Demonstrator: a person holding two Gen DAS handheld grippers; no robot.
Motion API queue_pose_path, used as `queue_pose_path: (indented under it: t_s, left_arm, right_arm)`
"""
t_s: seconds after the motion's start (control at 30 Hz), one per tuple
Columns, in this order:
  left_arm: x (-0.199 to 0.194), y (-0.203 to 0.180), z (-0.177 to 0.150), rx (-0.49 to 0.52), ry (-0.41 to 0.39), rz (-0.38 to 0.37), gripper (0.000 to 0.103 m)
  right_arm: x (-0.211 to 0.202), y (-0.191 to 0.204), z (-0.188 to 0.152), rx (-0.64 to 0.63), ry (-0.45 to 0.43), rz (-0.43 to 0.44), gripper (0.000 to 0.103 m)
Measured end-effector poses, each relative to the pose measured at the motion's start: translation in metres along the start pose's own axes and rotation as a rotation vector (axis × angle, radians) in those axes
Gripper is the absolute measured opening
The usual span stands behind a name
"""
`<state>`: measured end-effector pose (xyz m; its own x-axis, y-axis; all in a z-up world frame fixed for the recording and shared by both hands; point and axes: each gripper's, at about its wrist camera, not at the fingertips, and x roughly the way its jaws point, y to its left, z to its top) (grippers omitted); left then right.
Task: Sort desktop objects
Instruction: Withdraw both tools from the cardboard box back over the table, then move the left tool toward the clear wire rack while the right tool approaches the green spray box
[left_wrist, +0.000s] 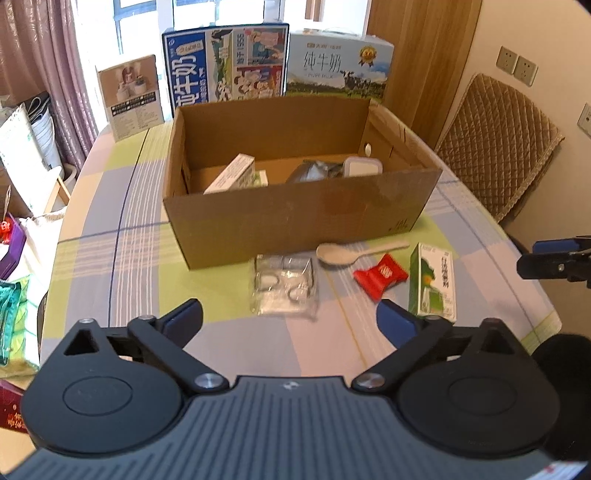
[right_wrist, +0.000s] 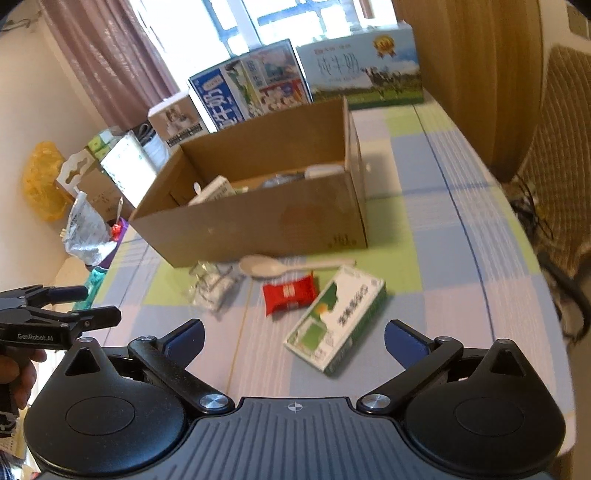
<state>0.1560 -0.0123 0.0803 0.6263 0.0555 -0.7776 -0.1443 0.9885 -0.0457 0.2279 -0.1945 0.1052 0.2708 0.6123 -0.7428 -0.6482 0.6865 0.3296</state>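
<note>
Tablecloth (right_wrist: 436, 236) lies bare right of carton (right_wrist: 258, 221).

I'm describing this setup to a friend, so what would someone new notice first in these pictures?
The open cardboard box in the middle of the checked tablecloth stands out, with a few things already inside. In front of it lie a pale spoon, a bright red snack packet, a clear plastic tray and a green-and-white carton. Two big milk cases stand behind the box.
</note>
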Motion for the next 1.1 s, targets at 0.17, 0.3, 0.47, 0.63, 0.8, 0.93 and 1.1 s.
queue_pose_path:
  t_s: [0.17,0.3,0.47,0.63,0.8,0.93,1.1]
  left_arm:
    - [0.005,0.0,-0.013,-0.002,0.018,0.016,0.101]
    - [0.01,-0.002,-0.021,-0.001,0.032,0.011,0.101]
    - [0.016,-0.002,-0.027,0.0,0.047,0.009,0.101]
    - [0.023,-0.001,-0.028,-0.006,0.056,0.01,0.101]
    - [0.031,0.001,-0.029,-0.005,0.068,0.011,0.101]
    - [0.039,0.003,-0.029,-0.006,0.076,0.006,0.101]
    - [0.05,0.004,-0.027,-0.001,0.086,0.008,0.101]
  right_arm:
    - [0.007,0.0,-0.018,0.037,0.025,-0.009,0.101]
    - [0.013,0.0,-0.027,0.061,0.042,-0.018,0.101]
    - [0.021,-0.002,-0.032,0.08,0.063,-0.03,0.101]
    - [0.028,-0.003,-0.033,0.088,0.067,-0.035,0.101]
    - [0.037,-0.003,-0.033,0.091,0.078,-0.044,0.101]
    - [0.046,-0.002,-0.031,0.091,0.087,-0.044,0.101]
    - [0.058,-0.003,-0.029,0.094,0.099,-0.049,0.101]
